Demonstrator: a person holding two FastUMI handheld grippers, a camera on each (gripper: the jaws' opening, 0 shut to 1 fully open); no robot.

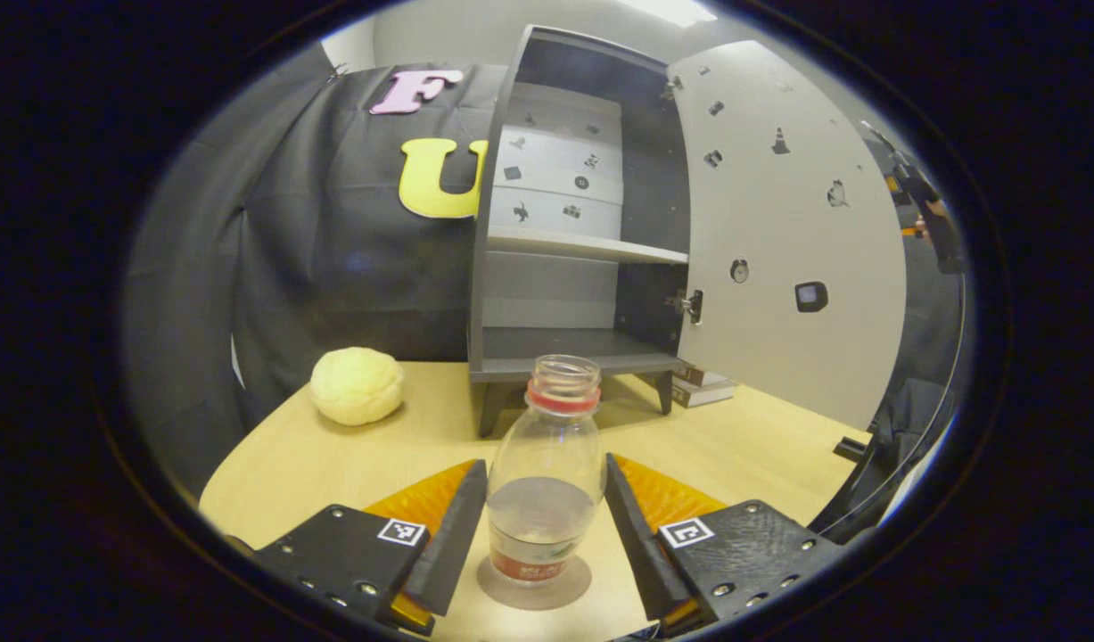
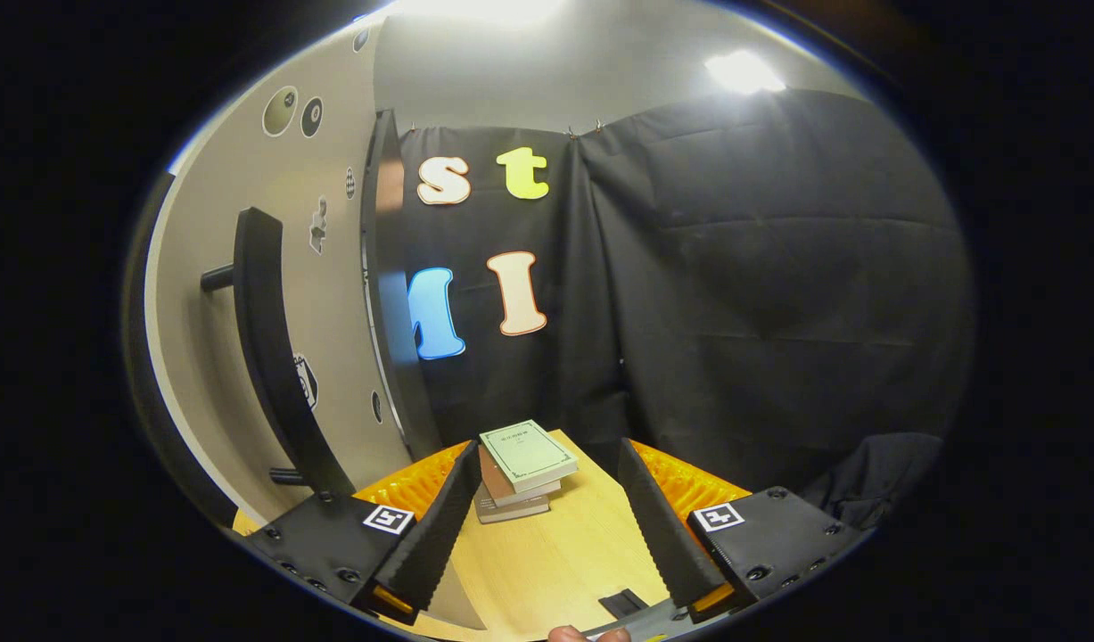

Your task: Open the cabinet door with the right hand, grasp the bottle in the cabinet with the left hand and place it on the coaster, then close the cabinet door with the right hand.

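Bottle (image 1: 547, 464) stood upright on the round coaster (image 1: 534, 584), on the wooden table (image 1: 333, 464), right in front of the cabinet (image 1: 564, 232). It had no cap, a red ring at its neck, and a little liquid at the bottom. Your left gripper (image 1: 547, 513) was around it with a finger on each side, but the fingers were spread and there was a gap on both sides, so you were not squeezing it. That looked to me like the putting-down step was done.

Past the bottle, the cabinet shelves looked bare and the cabinet door (image 1: 778, 223) was swung wide open. A yellow bun-like ball (image 1: 357, 385) sat off to the side.

Your right gripper (image 2: 542, 508) was open too and held nothing. It was next to the outside of the door, with the dark door handle (image 2: 270, 348) close on its side and a stack of books (image 2: 522, 468) on the table ahead.

I think closing the door was what was left. You would need to pull the left gripper back without knocking the bottle, then push the door shut with the right one.
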